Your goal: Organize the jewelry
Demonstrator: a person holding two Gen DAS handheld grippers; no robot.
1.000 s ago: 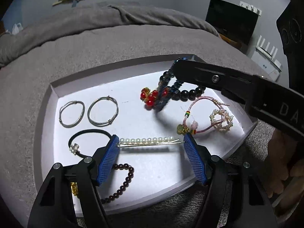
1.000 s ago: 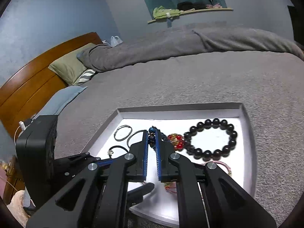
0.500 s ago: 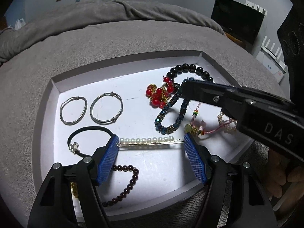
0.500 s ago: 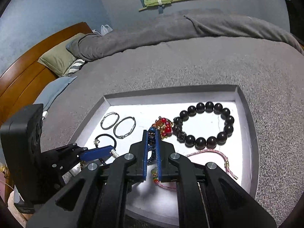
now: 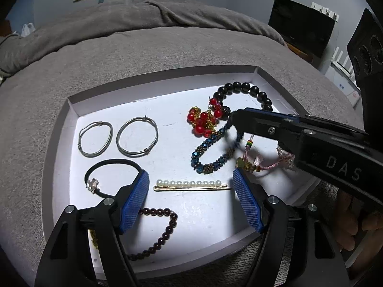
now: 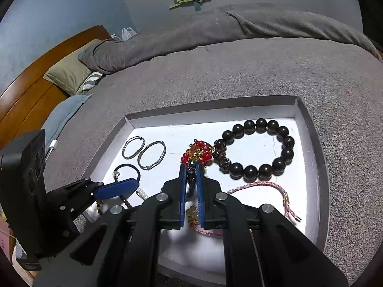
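Observation:
A white tray (image 5: 62, 129) lies on the grey bed and holds jewelry. My right gripper (image 6: 191, 167) is shut on a blue and gold beaded bracelet (image 5: 208, 153); the bracelet hangs from its tip, blurred, low over the tray, and also shows between the pads in the right wrist view (image 6: 190, 175). A red bead cluster (image 5: 203, 120) and a black bead bracelet (image 5: 246, 89) lie just beyond it. My left gripper (image 5: 190, 196) is open and empty over a pearl hair pin (image 5: 191, 184). A pink cord bracelet (image 6: 263, 186) lies at the tray's right.
Two silver hoops (image 5: 137, 136) and a black hair tie (image 5: 112, 174) lie at the tray's left. A dark red bead bracelet (image 5: 162, 229) lies near the front edge. Pillows (image 6: 69, 74) and a wooden headboard (image 6: 31, 76) stand to the left. A dark screen (image 5: 301, 26) stands at the right.
My right gripper has pulled the blue and gold bracelet back toward the tray's front, away from the red cluster and the black beads. The left gripper stayed open over the pearl pin.

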